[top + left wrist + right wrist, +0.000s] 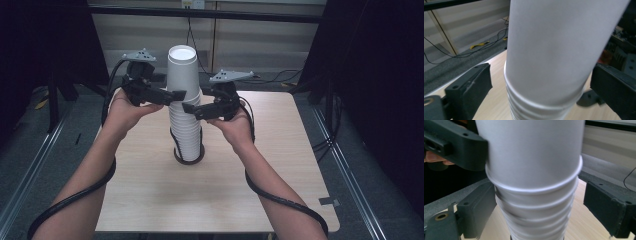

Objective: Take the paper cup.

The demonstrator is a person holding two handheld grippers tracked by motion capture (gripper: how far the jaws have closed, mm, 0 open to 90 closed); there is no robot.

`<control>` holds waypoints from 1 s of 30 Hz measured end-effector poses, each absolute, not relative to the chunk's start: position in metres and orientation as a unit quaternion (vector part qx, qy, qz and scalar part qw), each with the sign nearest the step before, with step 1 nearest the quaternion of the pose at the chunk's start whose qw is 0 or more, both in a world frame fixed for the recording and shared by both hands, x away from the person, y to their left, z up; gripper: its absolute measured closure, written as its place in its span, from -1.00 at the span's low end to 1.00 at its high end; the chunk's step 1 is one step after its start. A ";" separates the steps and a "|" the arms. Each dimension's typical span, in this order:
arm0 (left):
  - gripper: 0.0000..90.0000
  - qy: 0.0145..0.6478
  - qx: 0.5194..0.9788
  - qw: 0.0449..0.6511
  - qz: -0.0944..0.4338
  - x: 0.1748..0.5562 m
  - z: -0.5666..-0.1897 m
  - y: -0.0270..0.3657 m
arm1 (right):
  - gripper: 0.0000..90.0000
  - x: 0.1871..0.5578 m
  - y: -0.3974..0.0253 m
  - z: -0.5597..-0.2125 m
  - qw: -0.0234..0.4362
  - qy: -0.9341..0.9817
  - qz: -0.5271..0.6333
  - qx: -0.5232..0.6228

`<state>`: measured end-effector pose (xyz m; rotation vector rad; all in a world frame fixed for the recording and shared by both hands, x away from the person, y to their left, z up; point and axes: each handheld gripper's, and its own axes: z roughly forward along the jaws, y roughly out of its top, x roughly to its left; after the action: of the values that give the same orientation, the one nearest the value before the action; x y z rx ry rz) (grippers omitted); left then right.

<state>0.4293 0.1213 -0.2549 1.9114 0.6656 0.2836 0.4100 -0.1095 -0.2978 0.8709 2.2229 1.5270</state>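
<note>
Jaws on both grippers stand spread, one on each side of the cups, and from where I stand neither pair is pressing on the paper yet.

Biggest thing in the room is the table (150, 200), pale wood, with the person's forearms coming in over its near edge. Near its middle stands the stack of cups (186, 130), white paper cups nested upside down into a tall column that leans a little. It sits in a dark round holder (189, 159) on the tabletop. On top rides the top cup (182, 70), bottom up, far more of its side showing than on the ones below, so it looks loosely seated.

The left gripper (175, 95) reaches in from the left at the lower part of that top cup; in the left gripper view its black pads flank the cup's wall (554, 50) with a gap on each side. The right gripper (189, 107) comes in from the right a little lower, and in its own view its pads bracket the rims (534, 202) just under the top cup.

To do this well, I would say the right one should close gently on the stack to steady it, while the left closes just above the top cup's rim and lifts straight up along the lean. Squeeze too hard and the paper will buckle; pull sideways and the column may topple.
</note>
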 end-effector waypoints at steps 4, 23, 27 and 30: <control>-0.96 0.280 0.798 0.521 0.113 0.434 -0.258 0.111 | -0.78 0.412 -0.104 -0.298 0.150 0.769 0.542 0.302; -0.81 0.282 0.792 0.527 0.125 0.435 -0.260 0.103 | -0.77 0.406 -0.099 -0.303 0.167 0.754 0.550 0.319; -0.78 0.282 0.787 0.534 0.126 0.434 -0.254 0.104 | -0.76 0.406 -0.098 -0.304 0.168 0.754 0.550 0.318; -0.77 0.280 0.781 0.544 0.126 0.433 -0.248 0.106 | -0.76 0.405 -0.099 -0.304 0.170 0.756 0.547 0.316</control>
<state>0.4331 0.1056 -0.2476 1.8536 0.6656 0.2994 0.4055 -0.0985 -0.3040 0.8987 2.1482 1.5554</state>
